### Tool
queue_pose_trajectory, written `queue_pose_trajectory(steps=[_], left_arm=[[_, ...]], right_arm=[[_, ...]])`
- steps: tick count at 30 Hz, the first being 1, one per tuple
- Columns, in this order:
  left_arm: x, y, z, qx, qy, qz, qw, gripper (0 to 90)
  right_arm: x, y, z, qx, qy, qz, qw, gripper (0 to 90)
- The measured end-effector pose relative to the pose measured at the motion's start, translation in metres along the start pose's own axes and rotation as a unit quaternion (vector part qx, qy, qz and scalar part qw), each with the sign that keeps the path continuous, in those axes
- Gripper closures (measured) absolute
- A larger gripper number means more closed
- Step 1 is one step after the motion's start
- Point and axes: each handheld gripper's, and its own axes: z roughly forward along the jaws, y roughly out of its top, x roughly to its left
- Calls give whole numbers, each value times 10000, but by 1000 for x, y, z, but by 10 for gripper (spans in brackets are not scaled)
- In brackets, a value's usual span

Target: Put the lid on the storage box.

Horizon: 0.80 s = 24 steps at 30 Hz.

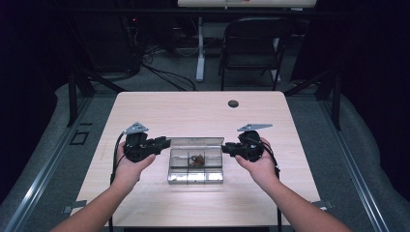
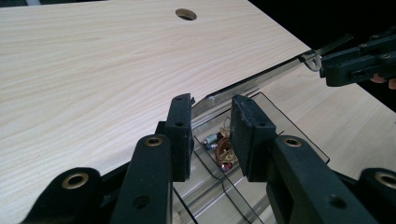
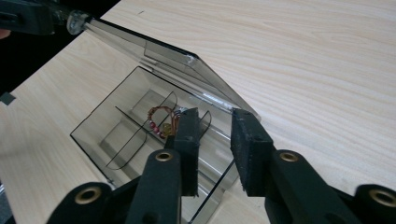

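A clear plastic compartment box (image 1: pixel 196 178) sits at the table's middle, its lid (image 1: pixel 196 141) raised at the back. One middle compartment holds a small tangle of red-brown beads and wire (image 1: pixel 197 159) (image 2: pixel 224 151) (image 3: pixel 161 119). My left gripper (image 1: pixel 164 143) (image 2: pixel 211 105) is at the lid's left end, shut on that end, which runs between its jaws. At the lid's right end, my right gripper (image 1: pixel 226 147) (image 3: pixel 215 115) has the lid's corner between its jaws with a gap showing, so it reads as open. The lid (image 2: pixel 261 77) (image 3: pixel 154 51) spans from one gripper to the other.
A round cable hole (image 1: pixel 233 103) (image 2: pixel 186 14) lies near the table's far edge. Beyond the table stand a dark folding chair (image 1: pixel 254 43) and a white desk leg (image 1: pixel 199 48) with cables on the floor. Bare wood surrounds the box.
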Motion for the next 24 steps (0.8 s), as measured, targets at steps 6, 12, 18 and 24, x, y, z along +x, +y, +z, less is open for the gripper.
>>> queue_pose_trajectory(steps=[6,12,18,24], left_arm=[[-2,-5,-1,-37,9,15,10000,697],[-4,-10,-3,-27,-26,-7,10000,698],[-6,-16,-5,-25,-46,9,10000,699],[-8,-24,-6,-25,-87,-32,10000,700]], right_arm=[[7,-3,-8,-11,74,-49,10000,788],[11,-7,-12,-21,139,-26,9999,845],[11,-10,-15,-55,185,24,9998,856],[14,-16,-15,-29,267,42,9996,857]])
